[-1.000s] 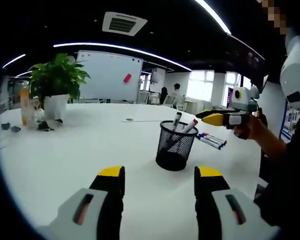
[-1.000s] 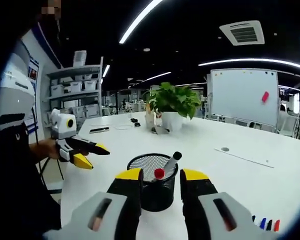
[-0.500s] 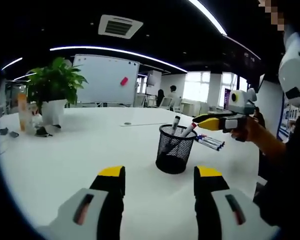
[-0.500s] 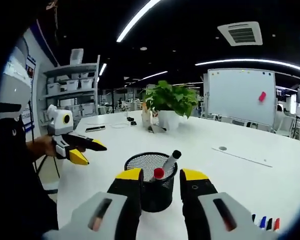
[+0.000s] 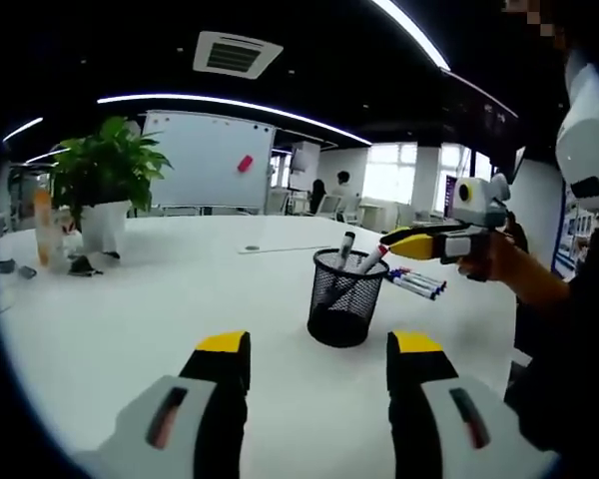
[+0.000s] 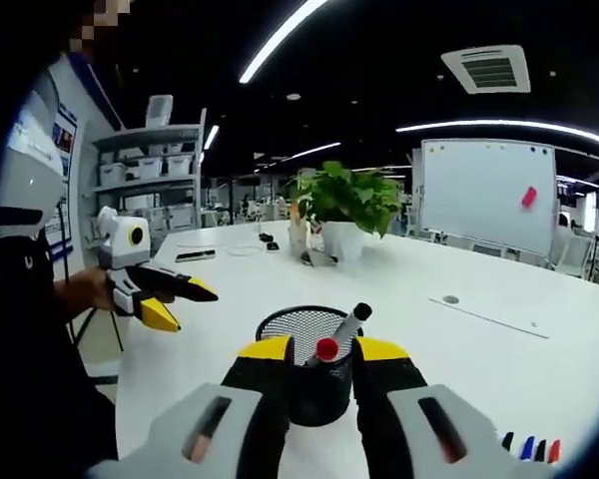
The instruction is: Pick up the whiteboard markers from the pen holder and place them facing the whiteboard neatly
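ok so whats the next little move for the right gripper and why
Probably close the right gripper on the red-capped marker. Its jaws stand open on either side of that cap, just above the mesh pen holder, so a grip looks ready. The black-capped marker leans beside it, so squeeze carefully.

A: Item: legible text, labels, brands, numbers?

B: None can be read. The whiteboard (image 5: 215, 155) carries only a pink patch and no writing that can be made out. The wall poster (image 6: 62, 140) shows blurred print, too small to tell. The boxes on the shelf (image 6: 150, 170) have no markings clear enough to read.

A: Entry closed: nothing legible.
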